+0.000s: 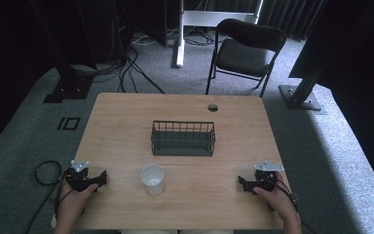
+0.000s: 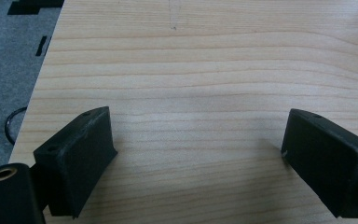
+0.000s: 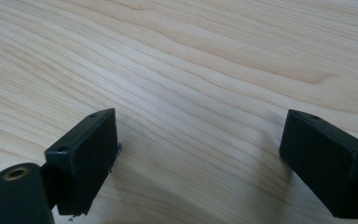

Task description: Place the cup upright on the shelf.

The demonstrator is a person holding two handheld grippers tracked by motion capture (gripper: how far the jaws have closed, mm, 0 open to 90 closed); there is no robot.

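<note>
Likely light and easily crushed, the cup point(image 1: 152, 179) stands low at centre frame between our left gripper point(image 1: 97, 178) and right gripper point(image 1: 243, 184), both gaping empty, so we pinch its wall gently.

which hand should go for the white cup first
Left, narrowly. The white cup stands nearer the left gripper than the right gripper. Both are open, holding nothing.

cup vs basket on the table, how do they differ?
The cup is white, round and solid-walled; the basket is dark, rectangular and made of open wire. The cup is smaller and sits nearer the person, between the two tongs; the basket sits behind it, mid-table. Both stand upright, look empty, and are untouched.
</note>
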